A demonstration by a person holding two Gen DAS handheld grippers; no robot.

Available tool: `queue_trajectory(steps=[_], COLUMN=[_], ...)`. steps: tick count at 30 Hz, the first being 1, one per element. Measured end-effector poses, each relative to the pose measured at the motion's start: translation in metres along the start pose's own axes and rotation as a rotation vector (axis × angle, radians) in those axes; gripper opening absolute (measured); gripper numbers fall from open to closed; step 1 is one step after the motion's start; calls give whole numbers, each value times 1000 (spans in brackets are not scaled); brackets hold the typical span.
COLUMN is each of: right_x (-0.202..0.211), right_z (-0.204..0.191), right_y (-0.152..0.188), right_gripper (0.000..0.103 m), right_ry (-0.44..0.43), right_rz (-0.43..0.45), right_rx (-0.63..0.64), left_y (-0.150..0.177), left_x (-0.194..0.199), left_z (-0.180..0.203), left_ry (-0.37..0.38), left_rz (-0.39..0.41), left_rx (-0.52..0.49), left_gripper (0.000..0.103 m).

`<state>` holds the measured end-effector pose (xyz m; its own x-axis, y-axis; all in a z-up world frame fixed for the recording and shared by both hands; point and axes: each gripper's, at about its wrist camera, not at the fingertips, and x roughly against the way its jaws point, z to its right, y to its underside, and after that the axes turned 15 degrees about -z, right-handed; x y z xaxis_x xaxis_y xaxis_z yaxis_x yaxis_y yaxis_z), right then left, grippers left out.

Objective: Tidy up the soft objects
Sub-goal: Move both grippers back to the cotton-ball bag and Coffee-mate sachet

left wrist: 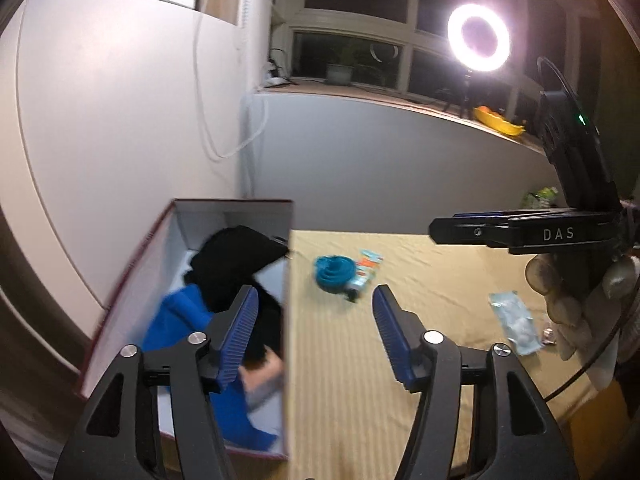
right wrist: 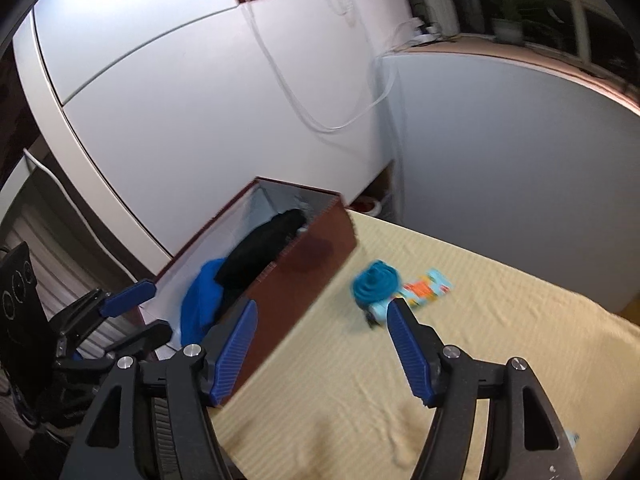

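Observation:
A dark red box [left wrist: 286, 320] with a white inside stands at the left of the yellow cloth; it also shows in the right wrist view [right wrist: 304, 268]. A blue cloth [left wrist: 180, 320] and a black cloth [left wrist: 236, 264] lie in it, seen also in the right wrist view as blue [right wrist: 200, 304] and black [right wrist: 260, 252]. A teal rolled soft item [left wrist: 334, 274] lies on the cloth beside a colourful packet [left wrist: 366, 268]; both show in the right wrist view [right wrist: 376, 284], [right wrist: 428, 290]. My left gripper [left wrist: 316, 326] is open and empty, over the box's right wall. My right gripper [right wrist: 322, 340] is open and empty, short of the teal roll.
A pale blue plastic packet [left wrist: 514, 322] lies at the right of the yellow cloth [left wrist: 360, 380]. A ring light [left wrist: 478, 38] and a yellow bowl [left wrist: 498, 122] stand on the window sill. White walls close the left and back.

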<state>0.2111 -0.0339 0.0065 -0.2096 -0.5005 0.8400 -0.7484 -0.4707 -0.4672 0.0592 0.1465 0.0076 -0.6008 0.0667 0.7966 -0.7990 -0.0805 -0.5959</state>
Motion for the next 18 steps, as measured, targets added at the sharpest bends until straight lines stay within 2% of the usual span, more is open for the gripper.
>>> queue_trajectory(steps=[9,11,13,14,18], right_x=[66,82,94,98,107], right_z=[57,70,83,88,117], right_y=[102,126,152,163,207], right_gripper=[64,65,76,78,79], right_ry=[154,210,261,279,290], right_rz=[107,131,158,166,166], right_rx=[-108,-125,-148,-161,-250], left_y=[28,32,36,38,43], left_x=[-17,-25,-36,-39,-60], left_z=[44,55,68,73,100], left_ry=[125,150,185,196,248], left_rz=[-31,-48,-73,-80,-131], left_rx=[-32,-39,-49,-50,-67], left_gripper=[64,64,64,64,64])
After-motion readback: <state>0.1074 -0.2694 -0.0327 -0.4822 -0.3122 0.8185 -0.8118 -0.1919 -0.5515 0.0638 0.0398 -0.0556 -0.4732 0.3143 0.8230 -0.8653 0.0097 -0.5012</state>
